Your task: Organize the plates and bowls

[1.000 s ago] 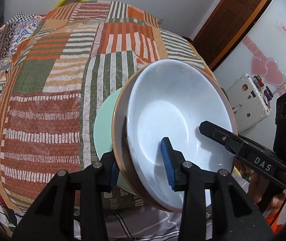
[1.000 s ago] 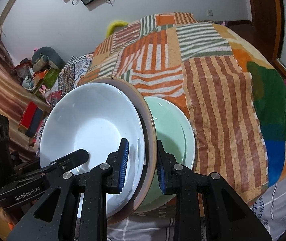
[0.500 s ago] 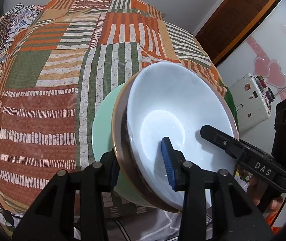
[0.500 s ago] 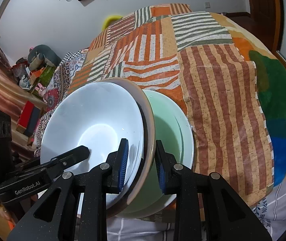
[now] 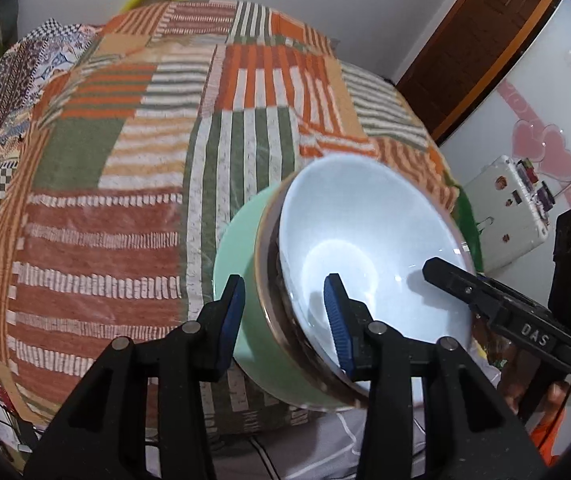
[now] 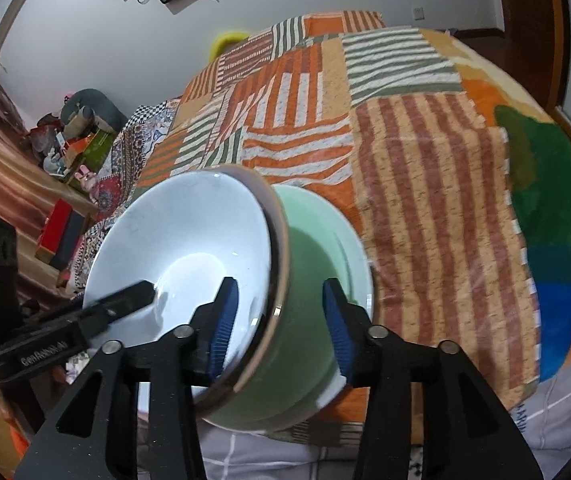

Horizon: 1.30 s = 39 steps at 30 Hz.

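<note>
Right gripper (image 6: 281,320) opening, pads astride tilted bowl stack (image 6: 213,280), not pressing. Left gripper (image 5: 285,316) narrow, straddling opposite rim; contact unclear. Bed (image 6: 425,160) beyond

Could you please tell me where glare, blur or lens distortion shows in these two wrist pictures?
Left wrist view: a bright ring of glare in the glossy white ceramic bowl; the striped patchwork bedspread bulges from fisheye distortion. Right wrist view: the pale green ceramic bowl and bedspread beside it look motion-smeared; corners are vignetted black.
</note>
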Each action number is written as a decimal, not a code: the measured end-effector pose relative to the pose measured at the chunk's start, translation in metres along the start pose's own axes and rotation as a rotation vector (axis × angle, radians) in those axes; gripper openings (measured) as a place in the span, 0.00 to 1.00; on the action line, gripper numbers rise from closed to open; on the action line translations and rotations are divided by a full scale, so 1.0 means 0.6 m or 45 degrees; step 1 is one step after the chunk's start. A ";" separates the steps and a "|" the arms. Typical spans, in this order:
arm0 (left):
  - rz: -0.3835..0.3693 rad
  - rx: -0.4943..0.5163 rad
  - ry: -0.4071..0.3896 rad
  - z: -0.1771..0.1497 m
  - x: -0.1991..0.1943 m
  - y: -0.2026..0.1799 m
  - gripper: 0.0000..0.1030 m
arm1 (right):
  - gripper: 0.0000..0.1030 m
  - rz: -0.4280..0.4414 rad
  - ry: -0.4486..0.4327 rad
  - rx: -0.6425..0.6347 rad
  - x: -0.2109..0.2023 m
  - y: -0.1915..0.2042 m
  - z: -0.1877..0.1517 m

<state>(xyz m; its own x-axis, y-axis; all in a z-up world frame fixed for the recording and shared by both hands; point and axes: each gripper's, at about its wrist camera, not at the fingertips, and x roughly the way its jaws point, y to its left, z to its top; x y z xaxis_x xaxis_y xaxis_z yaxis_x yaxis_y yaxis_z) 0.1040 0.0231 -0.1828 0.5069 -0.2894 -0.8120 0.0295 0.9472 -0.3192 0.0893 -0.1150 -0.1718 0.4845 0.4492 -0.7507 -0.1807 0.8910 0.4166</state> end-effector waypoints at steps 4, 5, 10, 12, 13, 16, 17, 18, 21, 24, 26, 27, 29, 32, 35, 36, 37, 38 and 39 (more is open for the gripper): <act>0.022 0.041 -0.098 0.004 -0.044 -0.013 0.40 | 0.41 -0.011 -0.053 -0.015 -0.030 -0.001 0.007; 0.027 0.056 -0.130 0.006 -0.057 -0.018 0.40 | 0.41 -0.005 -0.072 -0.021 -0.039 0.000 0.008; 0.043 0.130 -0.302 0.008 -0.128 -0.051 0.40 | 0.41 -0.019 -0.177 -0.115 -0.085 0.027 0.015; 0.041 0.152 -0.369 0.006 -0.157 -0.064 0.41 | 0.41 -0.014 -0.226 -0.155 -0.106 0.041 0.017; 0.039 0.157 -0.393 0.006 -0.168 -0.068 0.41 | 0.41 -0.008 -0.260 -0.174 -0.121 0.048 0.017; 0.046 0.179 -0.486 -0.002 -0.206 -0.084 0.45 | 0.43 0.006 -0.328 -0.208 -0.149 0.064 0.017; 0.051 0.186 -0.508 -0.005 -0.216 -0.088 0.46 | 0.43 0.010 -0.344 -0.216 -0.156 0.069 0.017; 0.059 0.196 -0.540 -0.008 -0.228 -0.094 0.49 | 0.44 0.013 -0.371 -0.231 -0.168 0.075 0.016; 0.073 0.227 -0.633 -0.022 -0.265 -0.113 0.56 | 0.46 0.005 -0.444 -0.281 -0.198 0.092 0.014; 0.089 0.246 -0.722 -0.038 -0.301 -0.129 0.64 | 0.48 0.007 -0.520 -0.322 -0.229 0.106 0.009; 0.090 0.258 -0.776 -0.048 -0.323 -0.137 0.66 | 0.51 0.014 -0.570 -0.344 -0.249 0.115 0.005; 0.089 0.262 -0.791 -0.052 -0.332 -0.140 0.68 | 0.51 0.015 -0.588 -0.352 -0.255 0.117 0.003; 0.089 0.269 -0.832 -0.061 -0.350 -0.146 0.78 | 0.51 0.017 -0.627 -0.373 -0.269 0.124 -0.002; 0.105 0.282 -0.906 -0.078 -0.375 -0.156 0.90 | 0.61 0.021 -0.677 -0.391 -0.285 0.130 -0.009; 0.137 0.303 -0.970 -0.094 -0.395 -0.166 0.97 | 0.73 0.028 -0.723 -0.398 -0.298 0.134 -0.016; 0.147 0.312 -0.984 -0.098 -0.399 -0.170 0.97 | 0.75 0.031 -0.734 -0.404 -0.301 0.135 -0.019; 0.154 0.323 -0.994 -0.102 -0.403 -0.173 0.98 | 0.78 0.033 -0.744 -0.409 -0.305 0.137 -0.021; 0.157 0.329 -0.998 -0.104 -0.405 -0.175 0.98 | 0.79 0.033 -0.755 -0.415 -0.308 0.139 -0.023; 0.159 0.330 -0.999 -0.106 -0.406 -0.176 0.98 | 0.82 0.031 -0.764 -0.418 -0.309 0.141 -0.024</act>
<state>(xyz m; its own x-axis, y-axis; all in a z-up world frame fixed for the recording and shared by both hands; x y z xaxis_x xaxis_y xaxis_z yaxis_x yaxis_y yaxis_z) -0.0776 -0.0152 0.0178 0.9696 -0.0908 -0.2272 0.0817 0.9955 -0.0490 -0.0278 -0.1220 -0.0049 0.8503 0.4393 -0.2898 -0.4019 0.8975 0.1814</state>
